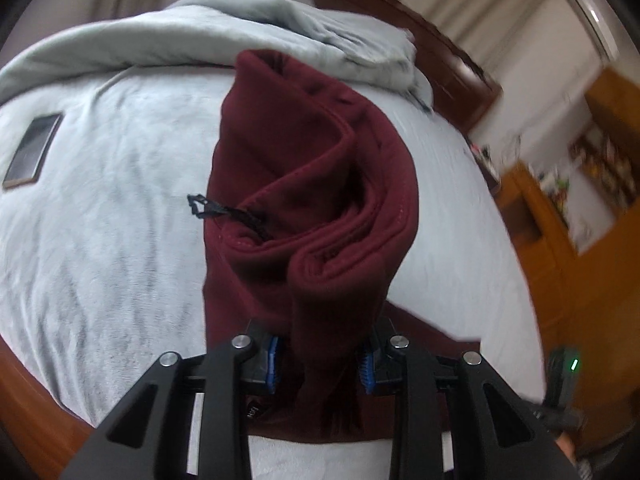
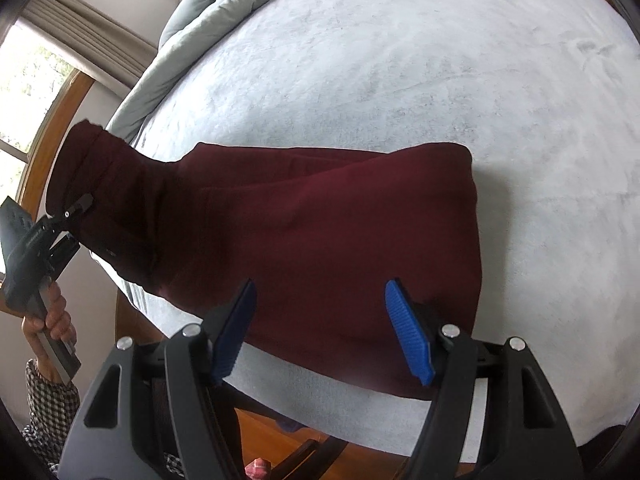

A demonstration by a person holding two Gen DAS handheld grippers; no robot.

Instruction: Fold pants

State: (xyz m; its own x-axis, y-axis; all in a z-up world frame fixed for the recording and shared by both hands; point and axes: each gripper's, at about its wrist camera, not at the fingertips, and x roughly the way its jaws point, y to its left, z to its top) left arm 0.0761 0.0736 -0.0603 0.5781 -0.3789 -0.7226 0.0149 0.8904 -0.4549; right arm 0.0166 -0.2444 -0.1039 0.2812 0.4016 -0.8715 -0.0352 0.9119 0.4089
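Up close, the left tool [image 1: 322, 364] is pinching a bunched fold of the pants [image 1: 312, 184], lifting it over the bed [image 1: 100, 220]. From the right wrist, the right tool [image 2: 320, 332] is hanging open and empty above the pants [image 2: 320, 216] lying on the bed [image 2: 440, 80].

A big bed [image 1: 100, 240] with a soft, pale grey cover fills most of both views. A grey blanket [image 1: 240, 28] lies bunched at the top. A dark flat phone [image 1: 34, 152] rests at the left. A window [image 2: 28, 92] glows at the left edge.
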